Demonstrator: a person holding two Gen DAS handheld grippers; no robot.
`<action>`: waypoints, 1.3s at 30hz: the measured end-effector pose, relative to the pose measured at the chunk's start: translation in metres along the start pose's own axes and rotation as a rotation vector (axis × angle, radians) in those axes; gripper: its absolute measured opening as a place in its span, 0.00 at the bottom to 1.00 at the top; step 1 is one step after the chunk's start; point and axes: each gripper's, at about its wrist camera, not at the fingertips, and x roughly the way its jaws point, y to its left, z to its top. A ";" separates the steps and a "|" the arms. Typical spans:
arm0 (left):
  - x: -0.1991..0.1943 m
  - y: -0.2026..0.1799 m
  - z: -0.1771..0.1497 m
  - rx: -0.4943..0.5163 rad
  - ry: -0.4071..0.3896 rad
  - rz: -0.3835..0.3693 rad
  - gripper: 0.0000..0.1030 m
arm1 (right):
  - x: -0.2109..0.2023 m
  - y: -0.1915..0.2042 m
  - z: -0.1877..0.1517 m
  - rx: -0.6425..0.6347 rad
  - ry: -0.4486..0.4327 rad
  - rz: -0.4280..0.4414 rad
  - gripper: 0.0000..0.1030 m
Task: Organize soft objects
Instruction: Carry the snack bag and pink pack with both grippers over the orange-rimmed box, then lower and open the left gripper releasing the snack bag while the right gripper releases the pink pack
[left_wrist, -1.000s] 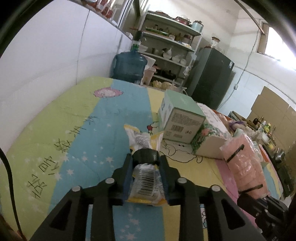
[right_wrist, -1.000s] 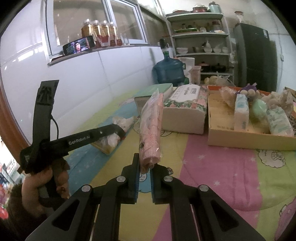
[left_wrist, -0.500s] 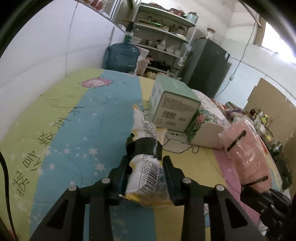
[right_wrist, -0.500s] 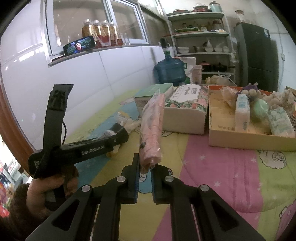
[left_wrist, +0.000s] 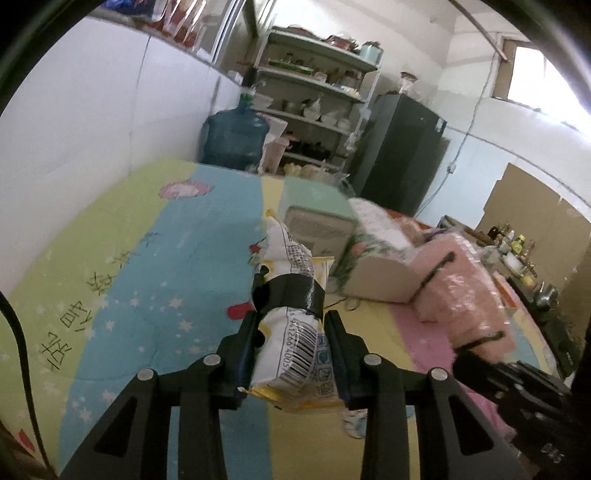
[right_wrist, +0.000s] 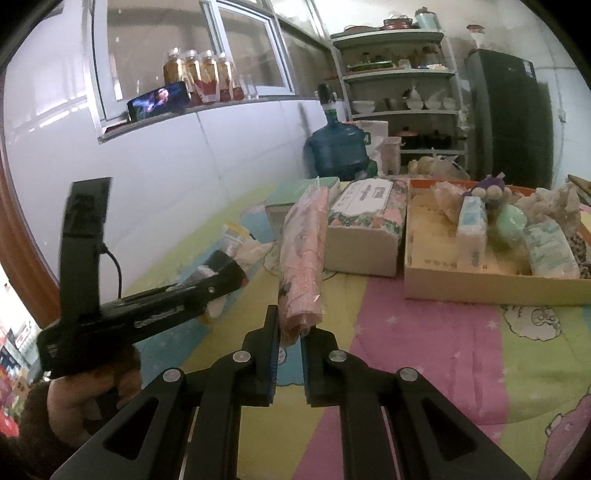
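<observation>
My left gripper (left_wrist: 291, 332) is shut on a white and yellow snack packet (left_wrist: 295, 325) bound with black tape, held above the striped cloth. It also shows in the right wrist view (right_wrist: 218, 280). My right gripper (right_wrist: 290, 332) is shut on a pink wrapped soft pack (right_wrist: 304, 258), held upright above the cloth; the pack shows at the right of the left wrist view (left_wrist: 461, 288). A cardboard tray (right_wrist: 480, 280) at the right holds several soft items, among them tissue packs and plush toys.
A floral tissue box (right_wrist: 365, 229) and a green box (left_wrist: 314, 214) stand on the cloth ahead. A white wall runs along the left. A blue water jug (left_wrist: 236, 140), shelves and a dark fridge (left_wrist: 399, 155) stand beyond the far edge.
My left gripper has lifted the snack packet and moved it forward and right, toward the boxes. My right gripper holds the pink pack almost in the same place.
</observation>
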 end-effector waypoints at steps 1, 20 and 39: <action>-0.004 -0.005 0.001 0.007 -0.011 -0.007 0.35 | -0.002 -0.001 0.001 0.001 -0.004 -0.001 0.11; -0.011 -0.089 0.019 0.080 -0.074 -0.170 0.36 | -0.065 -0.057 0.009 0.070 -0.126 -0.108 0.11; 0.035 -0.198 0.034 0.181 -0.064 -0.304 0.36 | -0.119 -0.145 0.019 0.163 -0.225 -0.293 0.11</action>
